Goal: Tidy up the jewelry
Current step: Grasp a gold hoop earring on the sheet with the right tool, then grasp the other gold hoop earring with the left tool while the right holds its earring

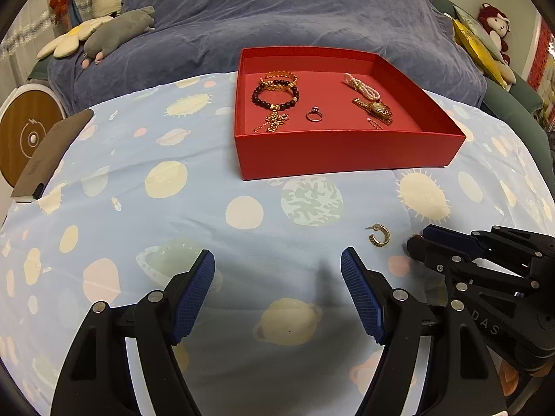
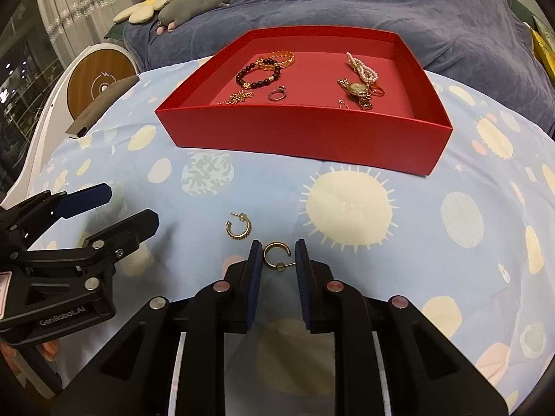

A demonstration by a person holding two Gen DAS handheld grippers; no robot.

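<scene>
A red tray [image 1: 347, 152] [image 2: 298, 131] on the planet-print cloth holds bracelets, a ring [image 1: 314, 115], a pearl strand and a gold watch [image 2: 359, 92]. Two gold hoop earrings lie on the cloth in front of it. One earring [image 2: 276, 253] lies between the fingertips of my right gripper [image 2: 277, 253], whose jaws stand narrowly apart around it without clamping it. The other earring [image 2: 238, 227] [image 1: 379, 236] lies just left of it. My left gripper [image 1: 277, 263] is open and empty over the cloth. It also shows in the right wrist view [image 2: 128, 208], left of the earrings.
A dark flat case [image 1: 45, 159] lies at the cloth's left edge beside a round wooden disc [image 1: 24, 131]. A blue blanket [image 1: 277, 17] and soft toys [image 1: 114, 31] lie behind the tray.
</scene>
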